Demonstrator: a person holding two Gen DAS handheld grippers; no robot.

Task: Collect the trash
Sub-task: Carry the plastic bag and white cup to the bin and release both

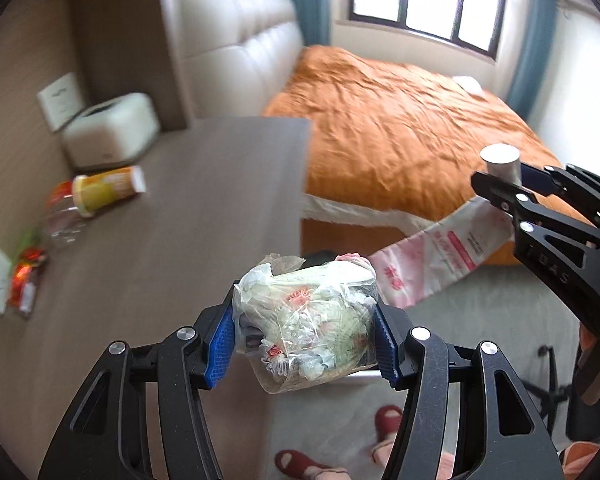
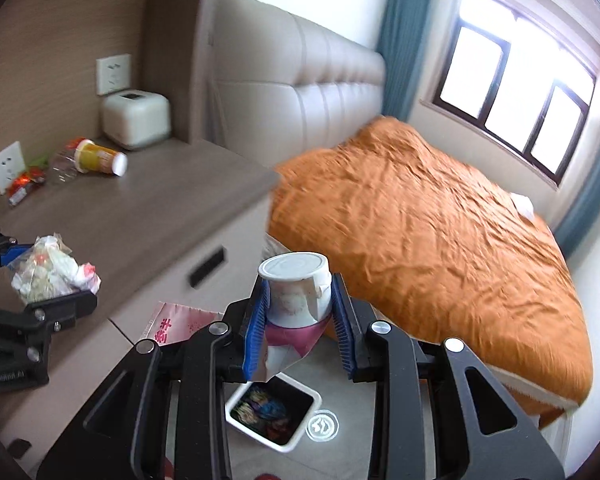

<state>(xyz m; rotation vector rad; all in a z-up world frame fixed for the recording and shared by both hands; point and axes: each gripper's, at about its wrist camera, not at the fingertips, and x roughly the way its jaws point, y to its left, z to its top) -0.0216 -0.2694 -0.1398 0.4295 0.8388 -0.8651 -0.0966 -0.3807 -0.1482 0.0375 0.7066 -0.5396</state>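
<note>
Left wrist view: left gripper [image 1: 305,344] clenched on a crumpled clear bag of trash [image 1: 306,322], pinched between both blue pads, held off the front edge of the wooden bedside counter [image 1: 204,208]; a yellow cup [image 1: 108,188] lies on its side at the counter's back beside a white box [image 1: 112,132]; snack wrappers [image 1: 26,276] lie near the wall; right gripper [image 1: 500,196] enters at right, gripping a white cup and a pink-printed plastic bag [image 1: 436,260].

Right wrist view: right gripper [image 2: 300,316] grasping a white cup [image 2: 296,288] upright, with the pink bag pinched below it; a white bin [image 2: 274,410] sits on the floor beneath; orange bed [image 2: 428,240] beyond.
</note>
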